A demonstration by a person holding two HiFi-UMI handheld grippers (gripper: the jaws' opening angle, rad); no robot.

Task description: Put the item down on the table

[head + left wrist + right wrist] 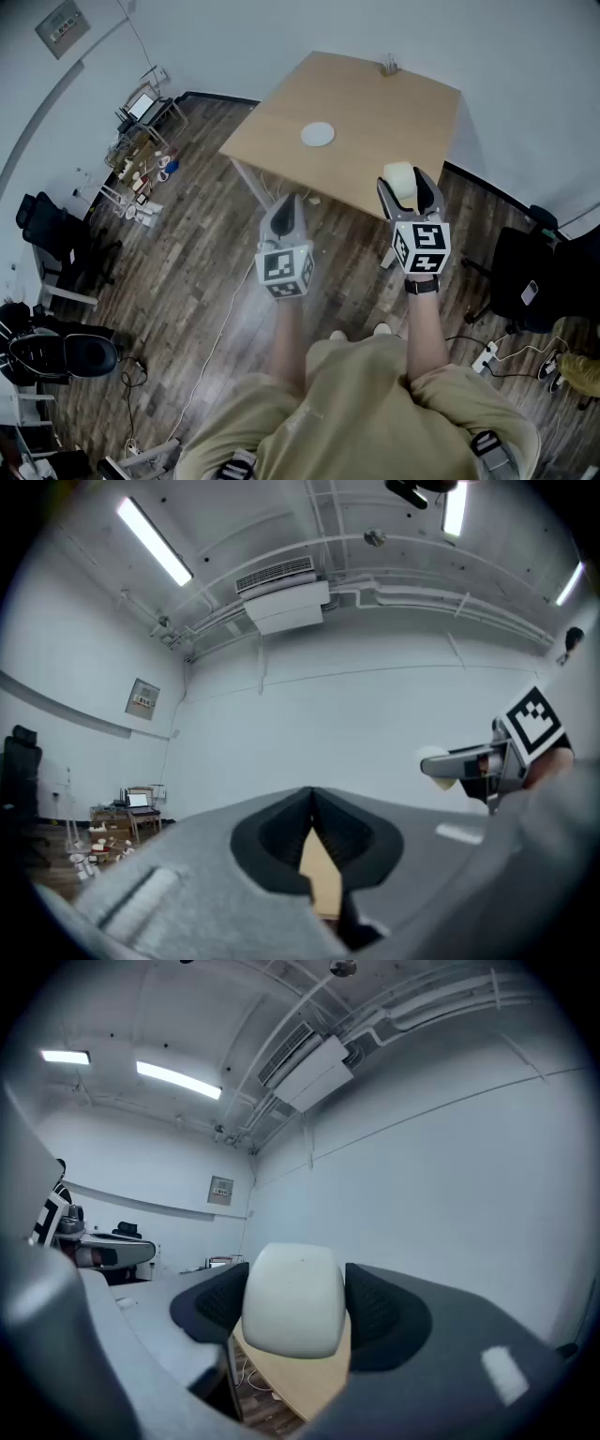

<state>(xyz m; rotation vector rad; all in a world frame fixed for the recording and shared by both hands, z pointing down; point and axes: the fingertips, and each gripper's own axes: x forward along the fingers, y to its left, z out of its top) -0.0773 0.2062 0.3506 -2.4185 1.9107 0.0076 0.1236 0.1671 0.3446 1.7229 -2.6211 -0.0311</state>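
My right gripper [406,188] is shut on a pale, rounded cream item [400,178], held in the air just short of the near edge of the light wooden table [375,131]. In the right gripper view the cream item [292,1299] fills the gap between the dark pads, with the table edge [300,1387] below it. My left gripper [285,215] is shut and empty, hovering over the floor before the table's near left edge. The left gripper view shows its closed jaws with nothing between them, and the right gripper [469,764] with the item off to the right.
A white round disc [317,134] lies near the table's middle and a small metal object [389,67] stands at its far edge. Black chairs [525,277] stand at the right, another chair [52,234] and a cluttered rack [141,141] at the left. Cables run across the wooden floor.
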